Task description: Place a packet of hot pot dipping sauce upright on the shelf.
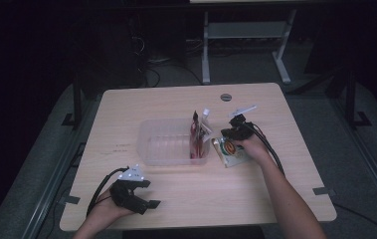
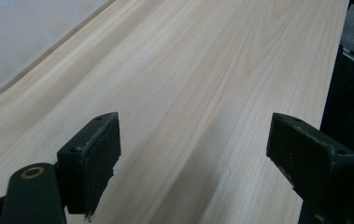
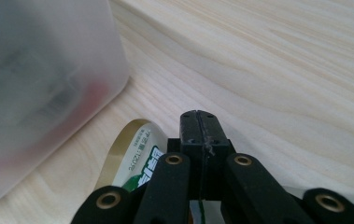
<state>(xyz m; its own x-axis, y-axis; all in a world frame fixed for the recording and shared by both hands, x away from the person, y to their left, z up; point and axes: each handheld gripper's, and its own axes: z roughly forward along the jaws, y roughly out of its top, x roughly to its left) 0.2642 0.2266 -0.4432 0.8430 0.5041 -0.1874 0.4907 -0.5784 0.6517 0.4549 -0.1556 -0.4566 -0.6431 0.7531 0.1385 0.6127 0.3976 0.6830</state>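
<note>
The right gripper (image 3: pixel 199 122) has its jaws pressed together, on the flat pouch (image 3: pixel 139 161) lying just under and left of them; the clear tub (image 1: pixel 168 144) stands beside; the left gripper (image 2: pixel 193 154) rests spread apart, well away.

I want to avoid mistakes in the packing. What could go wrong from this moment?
1. The right hand-held gripper is shut with its jaws over the flat green and white food packet on the wooden table; it may hold only a thin edge, which could slip.
2. The clear plastic bin stands very near; lifting might bump its wall.
3. The red upright pouch leaning inside could be knocked over.
</note>
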